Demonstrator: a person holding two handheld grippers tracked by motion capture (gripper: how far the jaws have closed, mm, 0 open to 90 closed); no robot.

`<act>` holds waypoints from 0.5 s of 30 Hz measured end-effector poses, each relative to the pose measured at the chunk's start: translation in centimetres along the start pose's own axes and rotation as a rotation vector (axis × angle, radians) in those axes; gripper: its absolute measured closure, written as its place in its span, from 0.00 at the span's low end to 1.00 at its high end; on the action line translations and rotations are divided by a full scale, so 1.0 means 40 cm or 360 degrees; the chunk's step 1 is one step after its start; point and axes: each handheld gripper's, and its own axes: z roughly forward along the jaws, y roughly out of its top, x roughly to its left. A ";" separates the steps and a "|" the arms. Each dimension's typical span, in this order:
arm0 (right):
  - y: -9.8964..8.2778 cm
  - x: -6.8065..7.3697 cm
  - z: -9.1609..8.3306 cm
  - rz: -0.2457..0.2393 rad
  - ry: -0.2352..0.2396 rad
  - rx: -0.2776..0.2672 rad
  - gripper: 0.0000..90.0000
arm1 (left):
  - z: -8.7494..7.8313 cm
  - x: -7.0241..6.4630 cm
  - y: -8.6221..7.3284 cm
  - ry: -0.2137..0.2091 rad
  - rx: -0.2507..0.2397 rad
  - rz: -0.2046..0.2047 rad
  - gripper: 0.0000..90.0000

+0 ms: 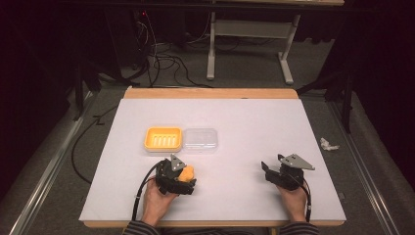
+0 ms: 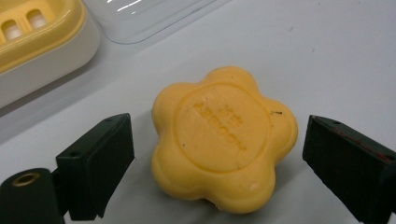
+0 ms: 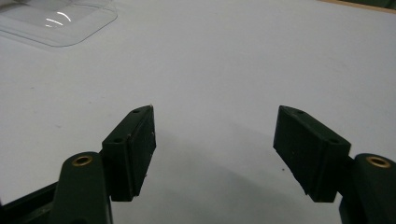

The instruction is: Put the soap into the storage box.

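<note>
Two grippers are over the white table (image 1: 244, 122), and only the left gripper (image 2: 217, 154) is doing anything that matters. Its jaws stand wide apart on either side of a yellow flower-shaped soap (image 2: 223, 144), neither pad touching it as far as I can see. The soap lies flat on the table, just in front of the yellow soap dish (image 1: 163, 138), with the clear lid (image 1: 199, 141) sitting beside that dish.

From where I stand, the trouble is the shape. The soap's edge is all rounded lobes, so if the pads close on two bulges that aren't opposite each other, I'd expect it to twist or squirt out sideways. It also looks slick and low, so a squeeze taken too high on its domed edge could pop it down and away. Should it skid toward the dish, it might nudge the lid.

The right gripper (image 1: 284, 171) waits well off to the side, its jaws open wide over bare table (image 3: 233, 60) and holding nothing, so it's too far off to steady a slipping soap.
</note>
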 end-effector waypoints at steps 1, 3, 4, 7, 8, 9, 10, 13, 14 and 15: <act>0.000 0.000 0.000 0.0004 0.0001 0.0002 0.34 | 0.003 -0.002 -0.003 0.0000 0.0008 0.0012 0.12; 0.000 0.000 0.000 0.0004 0.0001 0.0005 0.34 | 0.006 -0.004 -0.006 0.0002 0.0014 0.0024 0.14; 0.000 0.000 0.000 -0.0001 0.0003 0.0000 0.34 | 0.009 -0.006 -0.009 0.0006 0.0019 0.0036 0.15; 0.000 0.000 0.000 0.0002 0.0002 -0.0004 0.34 | 0.010 -0.008 -0.012 0.0000 0.0022 0.0035 0.17; 0.000 -0.001 0.000 0.0000 0.0002 -0.0004 0.34 | 0.010 -0.008 -0.011 0.0000 0.0027 0.0030 0.17; 0.000 -0.001 0.000 0.0005 0.0004 -0.0003 0.34 | 0.011 -0.007 -0.009 -0.0002 0.0036 0.0013 0.18; 0.000 -0.001 -0.001 0.0008 0.0006 -0.0004 0.34 | 0.012 -0.006 -0.007 0.0003 0.0044 -0.0006 0.19; 0.000 -0.001 0.000 0.0008 0.0009 -0.0011 0.33 | 0.011 -0.001 -0.001 0.0019 0.0065 -0.0042 0.24; 0.000 -0.001 -0.001 0.0007 0.0009 -0.0010 0.33 | 0.009 0.003 0.003 0.0023 0.0066 -0.0049 0.29; 0.000 -0.001 -0.001 0.0007 0.0009 -0.0010 0.33 | 0.009 0.003 0.003 0.0023 0.0066 -0.0049 0.30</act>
